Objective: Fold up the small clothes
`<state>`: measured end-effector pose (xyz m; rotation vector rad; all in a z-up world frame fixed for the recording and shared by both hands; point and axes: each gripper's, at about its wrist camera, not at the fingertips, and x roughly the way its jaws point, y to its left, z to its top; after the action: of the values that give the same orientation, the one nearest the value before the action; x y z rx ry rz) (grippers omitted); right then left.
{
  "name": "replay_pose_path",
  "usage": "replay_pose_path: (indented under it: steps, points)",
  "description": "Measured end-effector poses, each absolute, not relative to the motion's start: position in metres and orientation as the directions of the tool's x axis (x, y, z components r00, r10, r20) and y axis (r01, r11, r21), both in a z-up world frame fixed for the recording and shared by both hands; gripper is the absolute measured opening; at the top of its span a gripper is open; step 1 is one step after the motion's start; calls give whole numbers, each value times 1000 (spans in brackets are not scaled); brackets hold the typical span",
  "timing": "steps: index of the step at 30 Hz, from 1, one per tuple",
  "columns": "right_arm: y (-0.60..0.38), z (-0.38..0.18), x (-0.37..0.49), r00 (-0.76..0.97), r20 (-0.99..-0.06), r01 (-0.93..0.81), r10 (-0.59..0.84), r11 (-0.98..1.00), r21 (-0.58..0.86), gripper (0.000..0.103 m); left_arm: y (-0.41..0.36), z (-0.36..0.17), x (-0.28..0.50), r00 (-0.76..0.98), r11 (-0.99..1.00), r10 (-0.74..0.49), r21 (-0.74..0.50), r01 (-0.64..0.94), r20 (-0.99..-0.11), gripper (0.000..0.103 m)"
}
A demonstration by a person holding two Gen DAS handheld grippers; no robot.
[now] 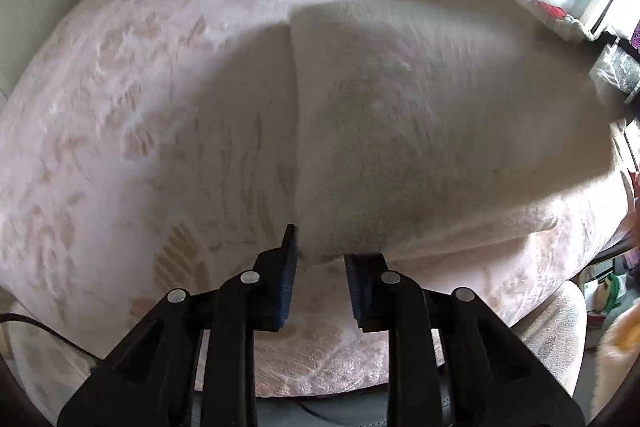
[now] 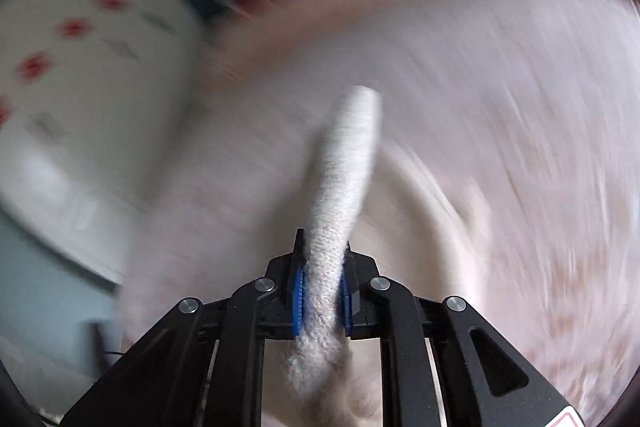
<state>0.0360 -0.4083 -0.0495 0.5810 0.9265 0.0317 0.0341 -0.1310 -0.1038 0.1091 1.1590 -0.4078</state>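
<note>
Pink bedspread (image 1: 120, 107) fills the background. Cream cloth (image 1: 400, 115) hangs lifted on the right; the right gripper (image 2: 322, 267) pinches its edge, while the left gripper (image 1: 320, 259) gapes beneath it.

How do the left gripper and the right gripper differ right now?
The left gripper is open, with a gap between its blue pads, while the right gripper is shut on the cream cloth. In the left wrist view the cloth only reaches the left gripper's fingertips; in the right gripper it is bunched into a thick roll. The left view is sharp, the right view blurred. Both face the pink blanket.
</note>
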Motion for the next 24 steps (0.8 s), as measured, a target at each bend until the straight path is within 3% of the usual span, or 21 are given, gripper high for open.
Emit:
replay_pose_path:
  steps: [1,3,5,7,8,10,13,14,15,16,17,19,22,24]
  points:
    - [-417,-78,34,543,-800,294,255,835,466,13,-130,-107,36,332,922,-257,-127,365,-908,27]
    - [-421,-79,15,596,-743,277,304,791,546,20,-129,-107,32,358,922,-248,-106,373,-900,30]
    - [-418,-58,-6,642,-718,262,270,803,536,24,-129,-105,29,377,921,-228,-74,382,-898,37]
    - [-413,-39,-37,685,-684,245,249,806,539,47,-128,-100,27,387,920,-240,-81,384,-890,39]
    - [-410,-37,-51,688,-683,247,246,805,539,51,-127,-99,28,384,918,-253,-95,384,-888,40]
    - [-405,-44,-64,667,-703,262,246,806,530,53,-127,-96,28,375,917,-269,-117,382,-887,45]
    - [-398,-69,-81,628,-722,267,291,790,551,53,-129,-97,31,391,927,-246,-98,361,-887,63]
    - [-395,-75,-83,620,-730,274,287,793,544,53,-129,-100,33,392,931,-233,-89,354,-890,64]
    - [-392,-84,-82,618,-735,281,278,795,537,39,-130,-104,35,379,932,-232,-94,350,-896,63]
    - [-391,-89,-82,618,-738,284,271,798,531,10,-129,-108,37,365,934,-229,-99,342,-902,57]
    - [-390,-91,-82,611,-744,287,271,800,527,10,-128,-111,39,350,934,-232,-108,340,-907,40]
    - [-391,-81,-85,645,-708,272,289,778,566,7,-122,-114,43,310,938,-238,-135,320,-920,32]
    - [-388,-40,-102,701,-678,220,222,837,501,4,-110,-103,39,332,943,-255,-157,292,-908,30]
    - [-394,-57,-109,655,-726,245,208,850,465,1,-110,-107,35,319,943,-245,-147,299,-915,34]
